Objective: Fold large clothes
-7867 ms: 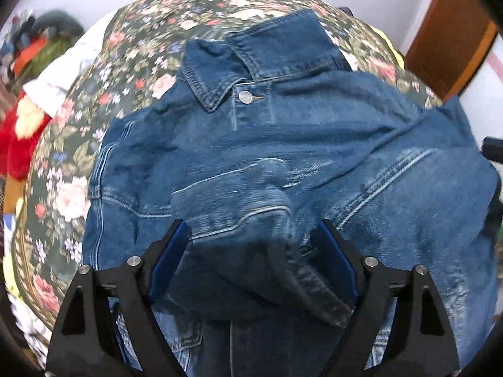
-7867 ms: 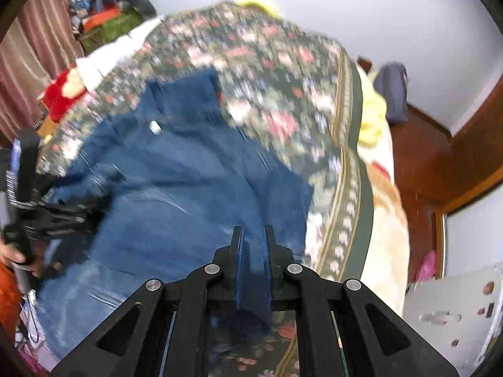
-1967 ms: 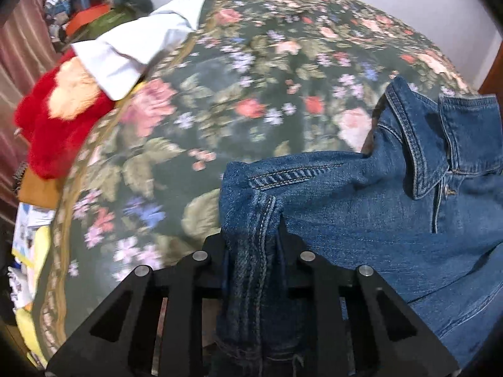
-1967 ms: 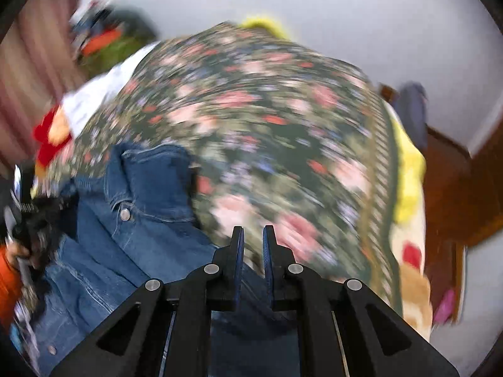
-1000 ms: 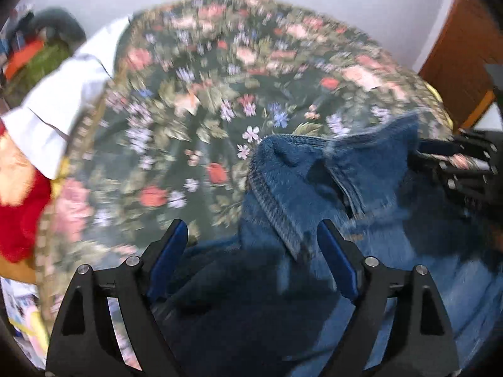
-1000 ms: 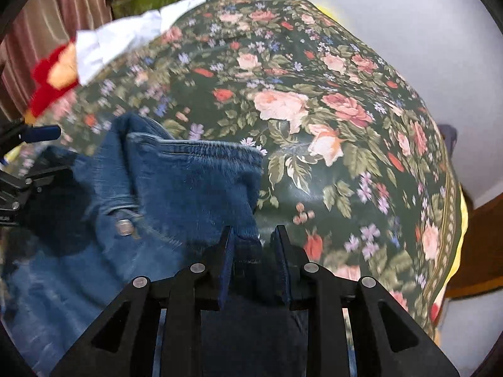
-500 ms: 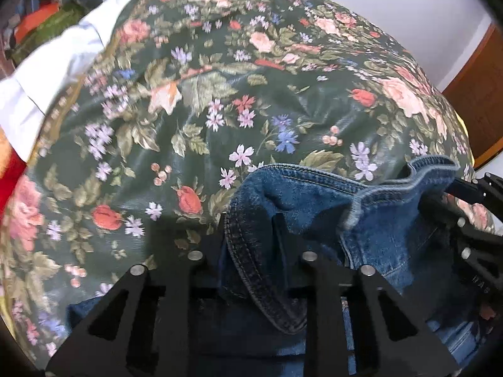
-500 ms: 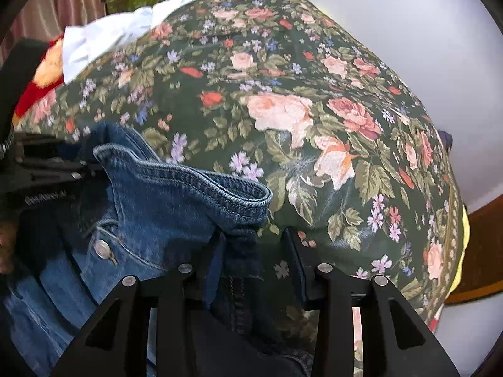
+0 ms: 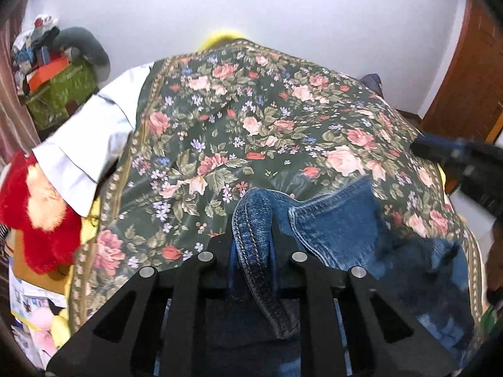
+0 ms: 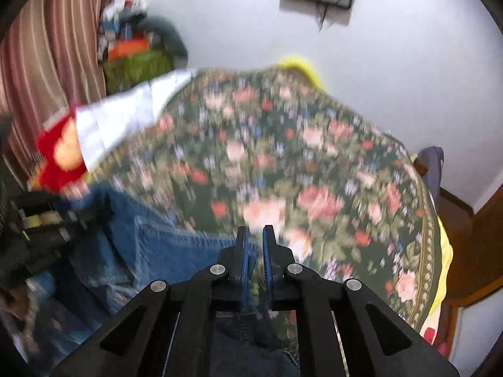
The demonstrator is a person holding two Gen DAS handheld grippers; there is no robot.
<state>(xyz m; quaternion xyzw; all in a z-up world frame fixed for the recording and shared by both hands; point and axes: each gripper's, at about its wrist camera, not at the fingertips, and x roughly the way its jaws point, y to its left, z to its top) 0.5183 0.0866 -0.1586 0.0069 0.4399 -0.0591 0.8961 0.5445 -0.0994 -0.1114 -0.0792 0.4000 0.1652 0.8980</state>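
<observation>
left gripper [image 9: 253,245]: we pinch denim jacket [image 9: 339,229] collar seam, jaws closed on it
right gripper [image 10: 254,245]: jaws nearly together, pinching jacket hem
floral bedspread [image 9: 251,119]: under the jacket

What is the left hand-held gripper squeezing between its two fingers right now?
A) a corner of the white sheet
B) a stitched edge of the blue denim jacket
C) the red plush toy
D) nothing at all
B: in the left wrist view the left hand-held gripper is closed on a seamed fold of the denim jacket, above the floral bedspread.
</observation>
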